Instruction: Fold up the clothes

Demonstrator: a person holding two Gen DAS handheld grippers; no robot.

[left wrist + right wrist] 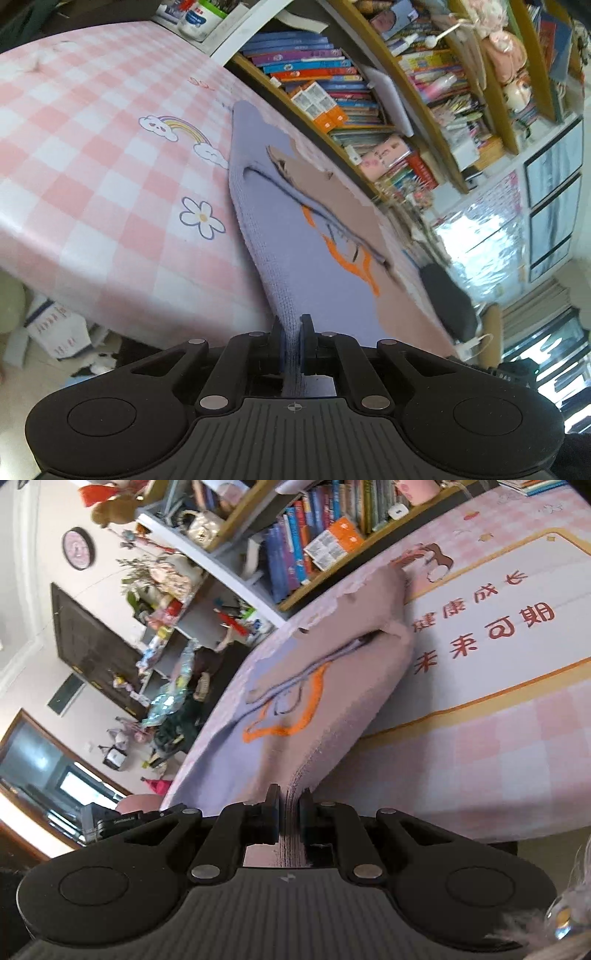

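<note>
A knit sweater [295, 229], lavender and dusty pink with an orange outline drawing, is stretched above the table with the pink checked cloth [92, 147]. My left gripper [292, 332] is shut on its lavender edge. My right gripper [289, 805] is shut on the pink edge of the same sweater [332, 686]. The far end of the sweater rests on the table near the bookshelf side. The cloth hangs taut between both grippers and lifted at the near end.
A bookshelf [332, 85] packed with books stands right behind the table, also in the right wrist view [310, 542]. A white printed panel with red characters [498, 627] lies on the tablecloth to the right. Boxes and clutter [55, 325] sit on the floor.
</note>
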